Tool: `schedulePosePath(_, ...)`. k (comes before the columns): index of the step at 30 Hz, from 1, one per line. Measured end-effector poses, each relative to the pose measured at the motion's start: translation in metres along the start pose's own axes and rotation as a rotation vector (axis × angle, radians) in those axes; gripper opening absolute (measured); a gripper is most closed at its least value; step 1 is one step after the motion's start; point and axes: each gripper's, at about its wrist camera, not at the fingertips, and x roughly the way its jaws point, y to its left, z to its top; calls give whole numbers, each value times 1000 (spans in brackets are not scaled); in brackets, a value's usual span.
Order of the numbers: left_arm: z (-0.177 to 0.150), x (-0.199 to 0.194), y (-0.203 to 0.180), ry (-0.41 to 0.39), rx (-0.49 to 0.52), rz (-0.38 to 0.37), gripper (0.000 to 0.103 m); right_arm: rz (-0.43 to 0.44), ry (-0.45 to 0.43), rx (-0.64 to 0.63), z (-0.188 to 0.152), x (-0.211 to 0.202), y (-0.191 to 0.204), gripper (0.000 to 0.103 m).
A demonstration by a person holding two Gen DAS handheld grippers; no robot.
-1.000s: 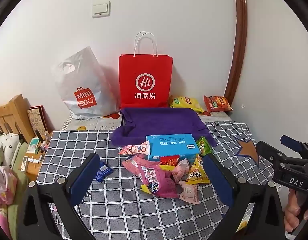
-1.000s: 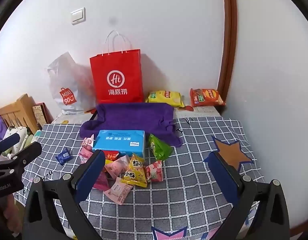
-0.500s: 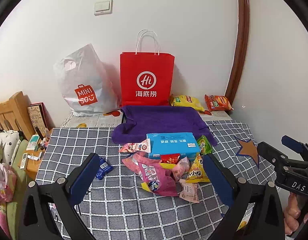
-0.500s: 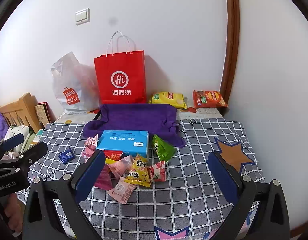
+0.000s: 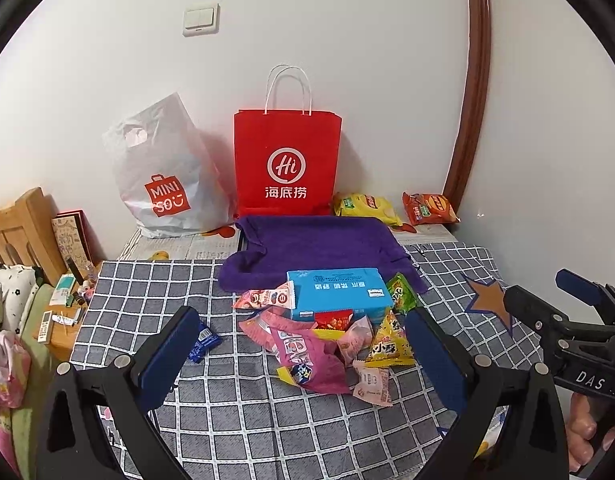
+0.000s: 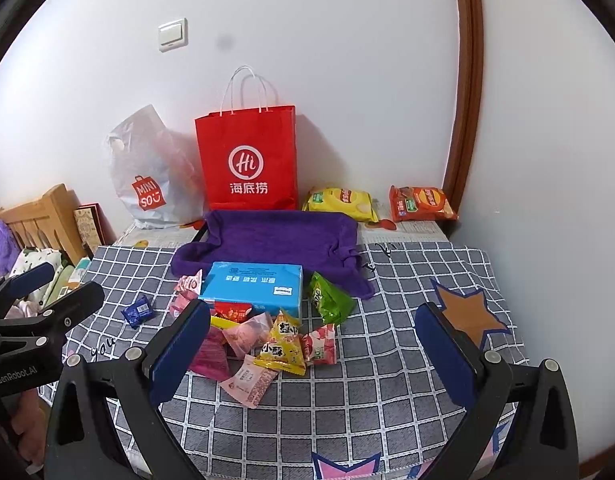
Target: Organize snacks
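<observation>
Nearest the cameras, the left gripper [image 5: 303, 344] and the right gripper [image 6: 311, 344] both hang above the near edge of the desk [image 6: 387, 396], each with its jaws spread wide and nothing between them. Neither touches a snack.

Just beyond lies the heap of small snacks on the checked cloth: a pink sachet [image 6: 247, 380] closest, then a yellow triangular packet [image 6: 283, 346], a red-and-white packet [image 6: 319, 346] touching its right side, and a magenta wrapper [image 5: 307, 356] crumpled to the left. A small blue packet [image 6: 138, 311] lies apart, off to the left. Behind the heap sits a blue box [image 6: 253, 286], with a green bag [image 6: 329, 300] leaning just beside its right end.

Farther back is a purple cloth [image 6: 275, 240] (it may drape over a tray, though I cannot tell), and against the wall stand a red paper bag [image 6: 247, 160], a white plastic bag [image 6: 147, 176], a yellow chip bag [image 6: 341, 202] and an orange chip bag [image 6: 421, 202].

By my reading nothing has been sorted yet; this is the approach before a first pick. The next move calls for lowering one gripper onto a single loose packet at the heap's edge, closing on it alone, since the wrappers overlap and are thin and slippery.
</observation>
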Motion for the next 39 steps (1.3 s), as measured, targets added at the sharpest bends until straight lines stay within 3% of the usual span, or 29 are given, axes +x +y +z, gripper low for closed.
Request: schedulePosePath(39,0,-3,0,-9,-4,-7,103,7,-10,6,0,-5,1,102)
